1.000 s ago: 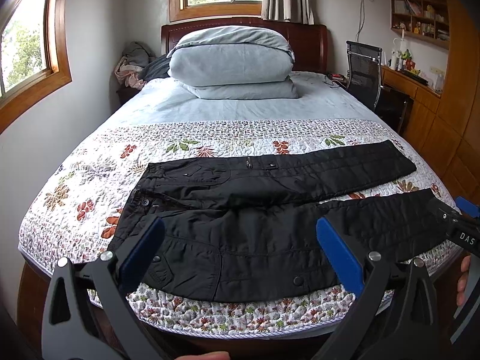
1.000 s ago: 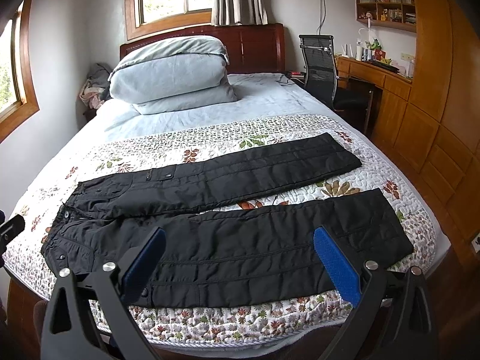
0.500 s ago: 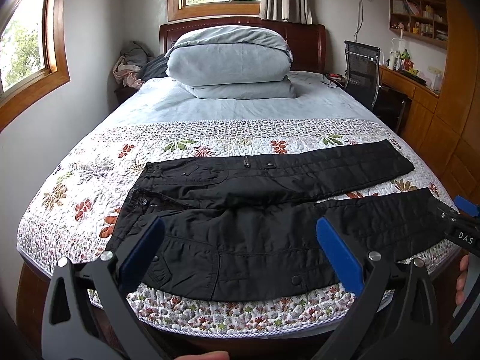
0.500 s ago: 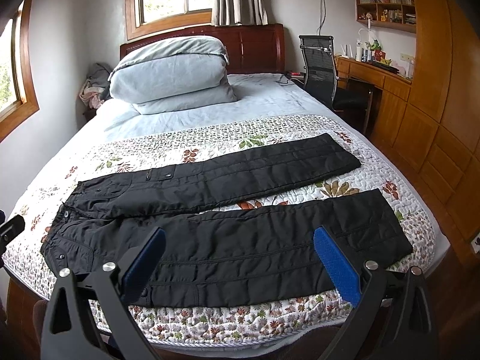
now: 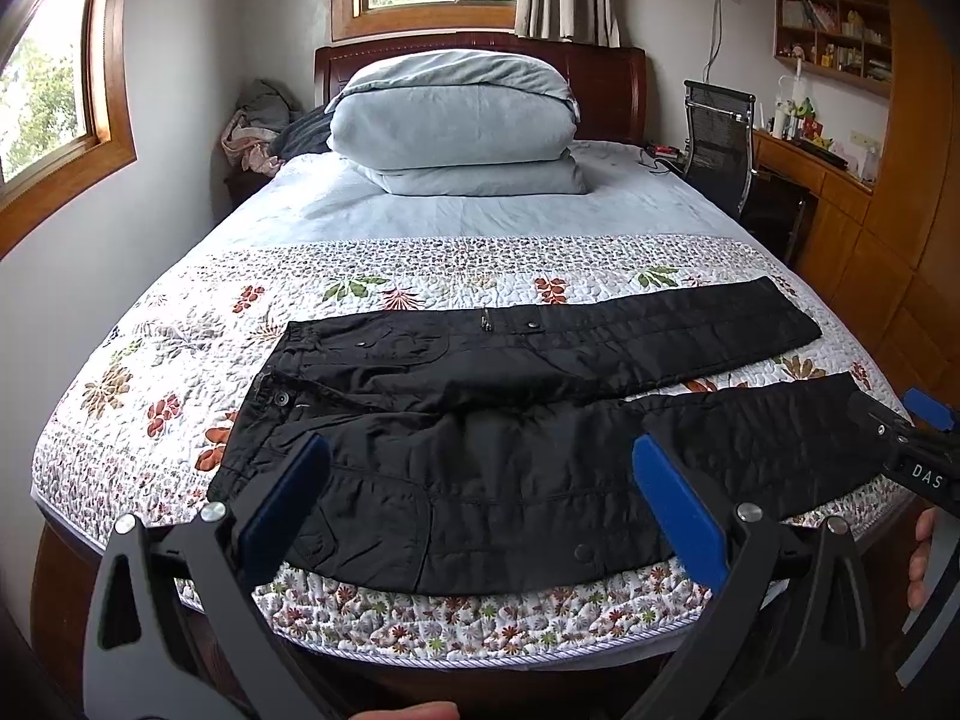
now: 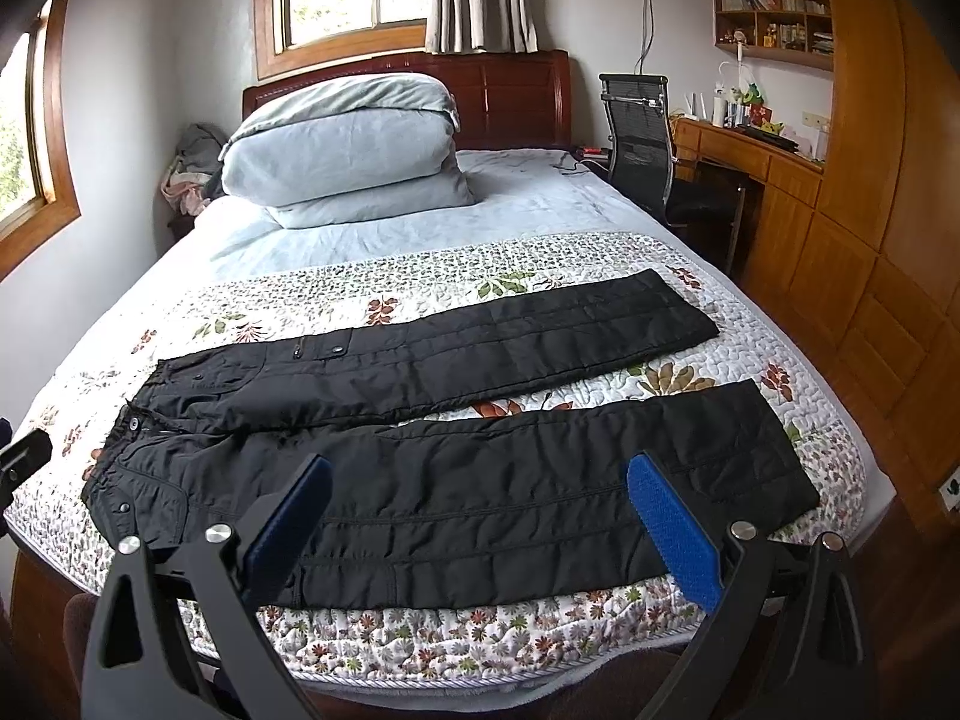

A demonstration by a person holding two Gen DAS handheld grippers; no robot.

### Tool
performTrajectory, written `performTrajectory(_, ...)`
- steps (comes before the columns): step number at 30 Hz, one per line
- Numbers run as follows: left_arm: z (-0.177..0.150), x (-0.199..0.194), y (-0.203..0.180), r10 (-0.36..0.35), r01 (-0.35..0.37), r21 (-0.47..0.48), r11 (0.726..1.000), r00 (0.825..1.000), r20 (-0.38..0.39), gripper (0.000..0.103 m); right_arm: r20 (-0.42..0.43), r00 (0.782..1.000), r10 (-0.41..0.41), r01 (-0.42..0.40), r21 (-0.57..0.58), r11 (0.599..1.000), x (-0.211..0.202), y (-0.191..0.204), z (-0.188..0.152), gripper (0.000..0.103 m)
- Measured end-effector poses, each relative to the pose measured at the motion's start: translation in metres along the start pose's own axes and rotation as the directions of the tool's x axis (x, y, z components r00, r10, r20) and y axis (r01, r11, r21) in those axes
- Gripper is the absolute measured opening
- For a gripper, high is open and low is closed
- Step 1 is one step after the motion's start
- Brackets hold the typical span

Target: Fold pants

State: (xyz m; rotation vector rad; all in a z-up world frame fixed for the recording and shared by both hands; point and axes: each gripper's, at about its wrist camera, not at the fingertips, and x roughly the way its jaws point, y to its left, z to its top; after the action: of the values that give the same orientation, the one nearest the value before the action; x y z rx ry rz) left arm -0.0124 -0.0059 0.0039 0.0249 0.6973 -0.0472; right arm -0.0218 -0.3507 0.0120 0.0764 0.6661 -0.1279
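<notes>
We hold both claws spread wide, gripping nothing, short of the black quilted pants [image 6: 456, 450] lying flat on the floral quilted bedspread [image 5: 180, 360]. Their long axis runs crosswise: waistband nearer our left gripper [image 5: 480, 504], leg hems nearer our right gripper [image 6: 480, 516], legs splayed apart.

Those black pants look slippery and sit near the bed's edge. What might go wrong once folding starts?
The pants lie close to the front edge of the bed, so a tug might drag the near leg off. The legs are spread apart, so they may fold unevenly. Both tools, left and right, are open and hold nothing; a shallow pinch on the puffy cloth could slip.
</notes>
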Motion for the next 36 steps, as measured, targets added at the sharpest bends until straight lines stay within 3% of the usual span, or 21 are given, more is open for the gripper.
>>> performTrajectory(36, 0.0041, -0.0015, -0.0005, 0.0, 0.0, 0.004, 1.0, 1.0, -0.002, 0.101, -0.005, 1.0, 0.01, -0.01, 0.002, 1.0, 0.0006, -0.0018, 0.0034, 0.1)
